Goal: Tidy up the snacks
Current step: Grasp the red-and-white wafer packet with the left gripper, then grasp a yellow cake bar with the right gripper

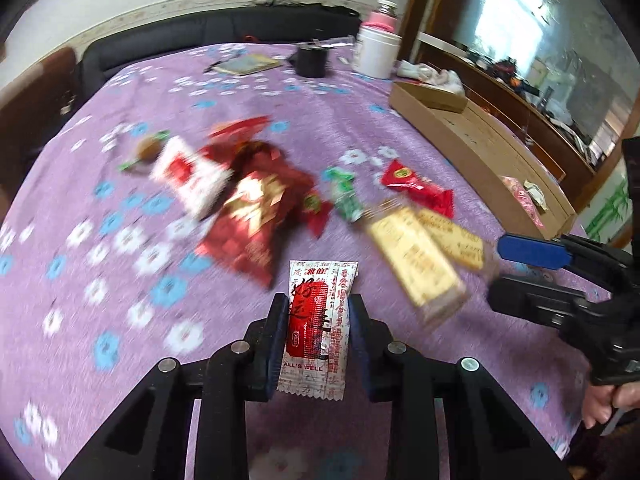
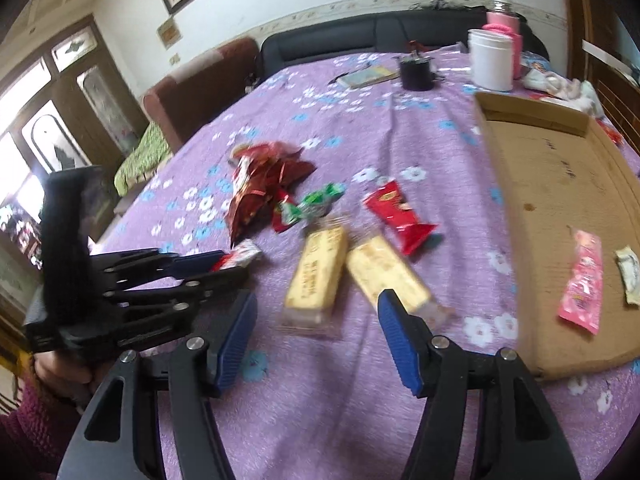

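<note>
My left gripper (image 1: 318,312) is shut on a white and red snack packet (image 1: 318,328) and holds it above the purple flowered tablecloth (image 1: 120,280). It also shows in the right wrist view (image 2: 218,262) with the packet (image 2: 240,256). My right gripper (image 2: 316,316) is open and empty above two yellow cake bars (image 2: 320,272). A pile of red packets (image 1: 248,200), a green candy (image 1: 344,196), a red packet (image 1: 416,188) and the yellow bars (image 1: 420,256) lie on the cloth. A flat cardboard box (image 2: 560,200) on the right holds a pink packet (image 2: 582,284).
A white jar (image 2: 490,60), a pink bottle (image 2: 502,20), a black cup (image 2: 416,70) and a booklet (image 2: 368,76) stand at the far end of the table. A dark sofa (image 2: 360,36) lies behind. A small white packet (image 2: 630,276) lies in the box.
</note>
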